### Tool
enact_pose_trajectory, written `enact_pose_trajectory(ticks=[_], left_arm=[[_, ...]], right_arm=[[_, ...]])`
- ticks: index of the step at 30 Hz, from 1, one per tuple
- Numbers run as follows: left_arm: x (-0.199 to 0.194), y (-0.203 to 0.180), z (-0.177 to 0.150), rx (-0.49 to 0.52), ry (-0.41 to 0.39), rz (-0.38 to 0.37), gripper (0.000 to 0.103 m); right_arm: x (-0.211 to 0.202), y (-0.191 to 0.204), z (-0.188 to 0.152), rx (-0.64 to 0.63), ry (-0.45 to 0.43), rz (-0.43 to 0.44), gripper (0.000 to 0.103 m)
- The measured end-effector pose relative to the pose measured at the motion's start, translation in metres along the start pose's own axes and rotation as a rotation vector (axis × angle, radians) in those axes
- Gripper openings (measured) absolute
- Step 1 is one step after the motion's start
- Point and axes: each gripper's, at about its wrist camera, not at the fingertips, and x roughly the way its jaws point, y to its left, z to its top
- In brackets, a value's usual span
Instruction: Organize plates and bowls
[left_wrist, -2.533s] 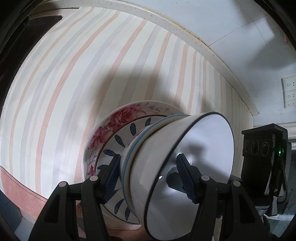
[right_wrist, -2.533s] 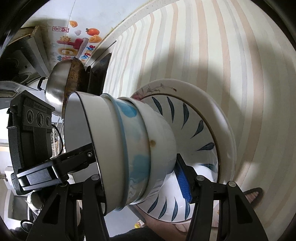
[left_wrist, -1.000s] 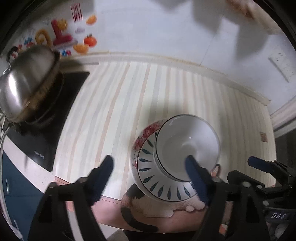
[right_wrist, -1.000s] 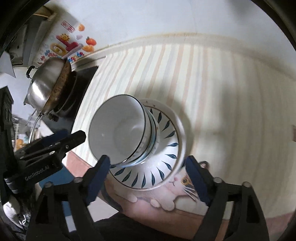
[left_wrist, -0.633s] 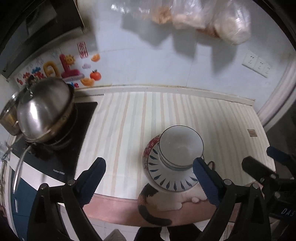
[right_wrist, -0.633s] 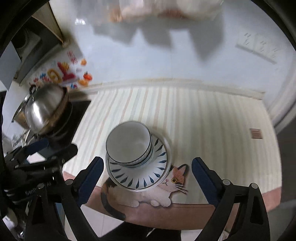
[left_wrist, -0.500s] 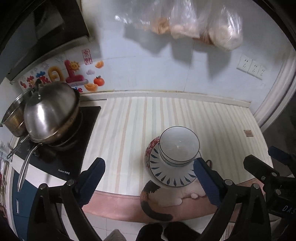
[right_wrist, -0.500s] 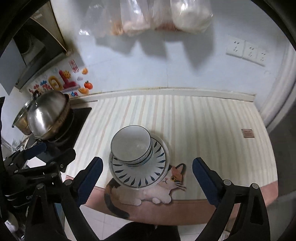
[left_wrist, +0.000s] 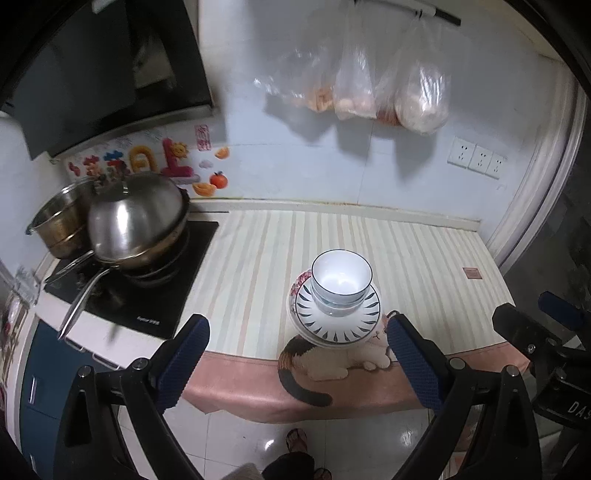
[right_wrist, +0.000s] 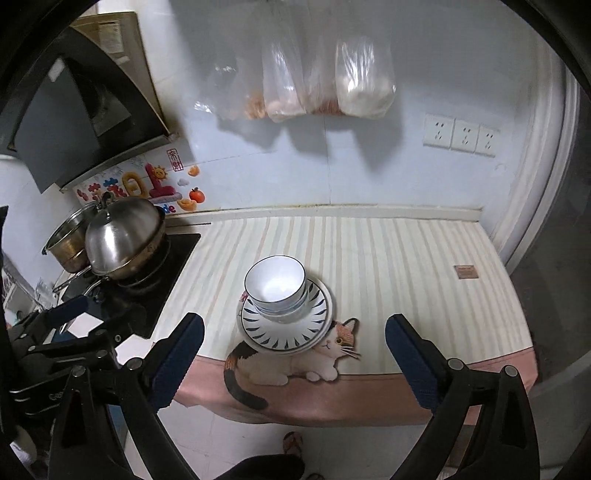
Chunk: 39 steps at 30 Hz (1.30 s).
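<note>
Left wrist view: my left tongs (left_wrist: 295, 358) are spread wide, empty; stacked bowls (left_wrist: 341, 282) on plates (left_wrist: 338, 321) sit ahead, near the bench (left_wrist: 258, 258) front edge.

Right wrist view: my right tongs (right_wrist: 293, 360) gape empty, the bowls (right_wrist: 276, 286) ahead, bare striped bench (right_wrist: 406, 277) to their right.

White bowls (left_wrist: 341, 282) nested upright; stacked on blue-leaf plates (left_wrist: 338, 325) near counter's front edge.

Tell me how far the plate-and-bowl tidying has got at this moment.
Stacking looks done: the nested bowls sit inside the leaf-patterned plate, which rests on a floral plate near the counter's front edge. Nothing is in hand: the left gripper and right gripper are open and well clear of the stack. No loose dishes show elsewhere, so little seems left.
</note>
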Motion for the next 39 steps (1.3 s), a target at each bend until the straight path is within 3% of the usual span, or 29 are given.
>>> enact_pose_trajectory(ticks=[8, 17, 26, 39], left_arm=[[-0.067, 0.000, -0.029, -0.029, -0.055, 0.031, 0.099], [-0.106, 0.009, -0.046, -0.016, -0.090, 0.037, 0.099], [-0.117, 0.015, -0.052, 0.014, -0.102, 0.028, 0.099], [-0.124, 0.030, -0.058, 0.009, -0.113, 0.034, 0.099]], right_arm=[[-0.077, 0.003, -0.036, -0.029, -0.066, 0.001, 0.101], [-0.137, 0.017, -0.055, -0.042, -0.142, -0.028, 0.101], [-0.152, 0.025, -0.062, -0.017, -0.158, -0.053, 0.102], [-0.143, 0.036, -0.068, -0.032, -0.131, -0.045, 0.102]])
